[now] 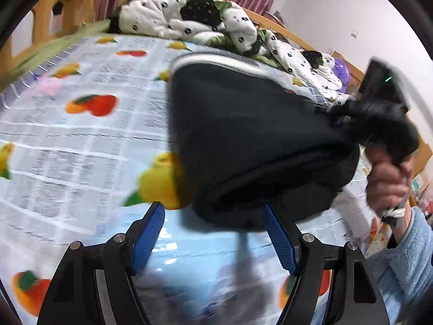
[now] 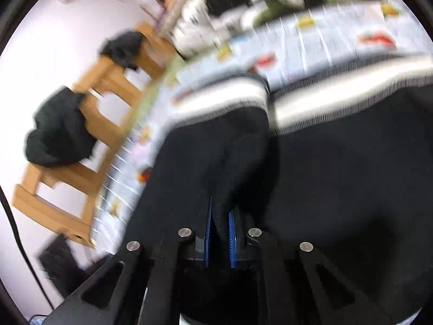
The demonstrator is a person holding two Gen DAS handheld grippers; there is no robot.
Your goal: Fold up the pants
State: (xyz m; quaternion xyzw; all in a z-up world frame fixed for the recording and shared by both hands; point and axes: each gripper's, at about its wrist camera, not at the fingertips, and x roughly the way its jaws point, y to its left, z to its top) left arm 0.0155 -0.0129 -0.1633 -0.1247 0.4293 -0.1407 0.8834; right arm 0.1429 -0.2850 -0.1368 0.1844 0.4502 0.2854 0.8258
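My right gripper [image 2: 220,216] is clamped on a fold of the black pants [image 1: 251,140], lifting them over the fruit-print sheet [image 1: 81,140]. My left gripper [image 1: 213,233] gapes empty just near of them.

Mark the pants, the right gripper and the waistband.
pants [image 1: 243,135], left wrist view, dark body.
right gripper [image 2: 219,233], right wrist view, between its fingertips.
waistband [image 2: 224,97], right wrist view, white stripe.

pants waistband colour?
White with grey edging on the black pants' waistband; clearest in the right wrist view.
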